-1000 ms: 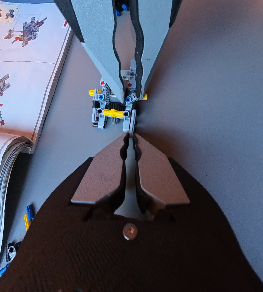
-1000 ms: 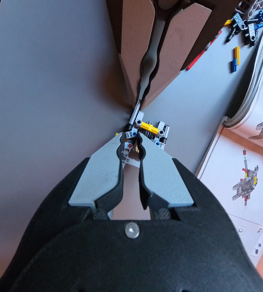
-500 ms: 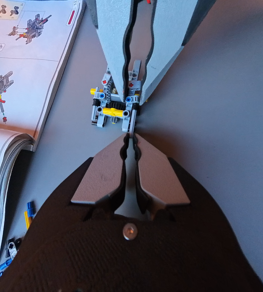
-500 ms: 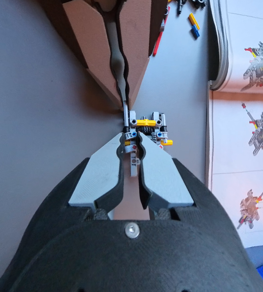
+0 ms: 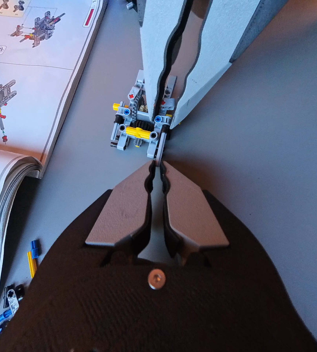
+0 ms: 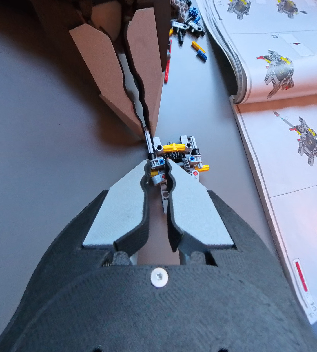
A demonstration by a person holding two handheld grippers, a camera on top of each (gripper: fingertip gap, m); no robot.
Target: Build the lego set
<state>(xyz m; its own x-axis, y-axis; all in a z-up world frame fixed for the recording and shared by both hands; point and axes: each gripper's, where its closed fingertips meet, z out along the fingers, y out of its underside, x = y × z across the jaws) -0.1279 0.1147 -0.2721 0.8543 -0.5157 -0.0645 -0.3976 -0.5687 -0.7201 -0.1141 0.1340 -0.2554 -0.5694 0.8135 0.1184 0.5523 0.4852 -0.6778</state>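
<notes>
In the left wrist view, you are holding the left gripper (image 5: pixel 157 162) low over the grey tabletop (image 5: pixel 249 152), its brown fingers (image 5: pixel 134 190) drawn almost together. The tips are pinching the near end of a thin grey strip (image 5: pixel 161 146) that runs along the right side of the small toy model (image 5: pixel 136 131), a grey frame with a yellow bar, blue pins and dark gears. The model is sitting on the tabletop in the middle of the view, just beyond your fingertips. The right gripper (image 5: pixel 163 122) is coming in from the far side, its pale grey fingers narrowly parted and closing on the model's far right corner. An open instruction booklet (image 5: pixel 30 66) is lying to the left, and loose pieces (image 5: pixel 32 255) are lying near left.

In the right wrist view, you are holding the right gripper (image 6: pixel 156 165) with its fingers (image 6: pixel 192 200) a small way apart, gripping a grey connector at the model's (image 6: pixel 174 152) near left corner; both pads are appearing to press on it. The left gripper (image 6: pixel 148 131) is facing you from the far side, clamping the strip (image 6: pixel 147 141). The booklet (image 6: pixel 287 152) is lying to the right, and loose pieces (image 6: pixel 199 50) and a red rod (image 6: pixel 167 62) are lying far off.
</notes>
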